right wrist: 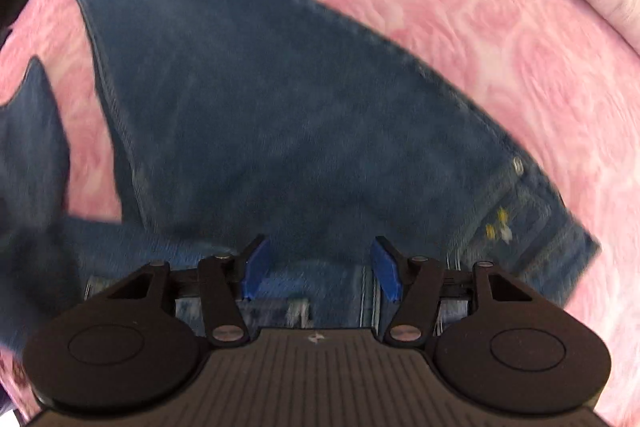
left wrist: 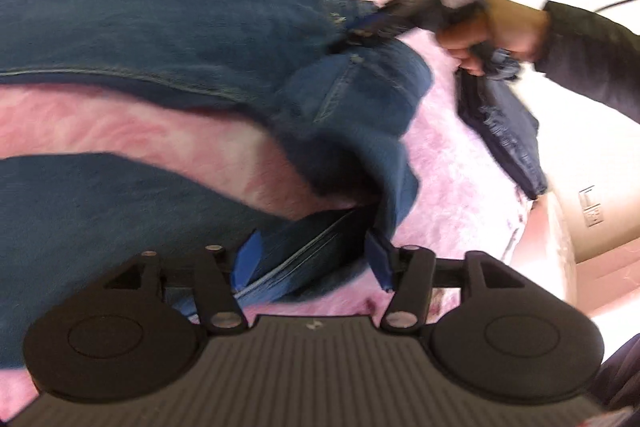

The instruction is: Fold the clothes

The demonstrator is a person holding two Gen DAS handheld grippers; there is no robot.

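While the jeans [right wrist: 280, 115] lie spread on the pink bedspread [right wrist: 460, 7], legs running away from the waistband under both grippers, right gripper [right wrist: 318, 267] and left gripper [left wrist: 312, 259] each stand part-open astride denim, pads apparently not pressing.

**Denim on Plush Pink**

The jeans [right wrist: 280, 115] were matt blue denim with stitched seams and a metal rivet [right wrist: 518, 165]. The bedspread [right wrist: 460, 11] looked soft and fuzzy. Each gripper [right wrist: 316, 267] was matt black plastic with blue pads [right wrist: 256, 267] and shiny metal pins.
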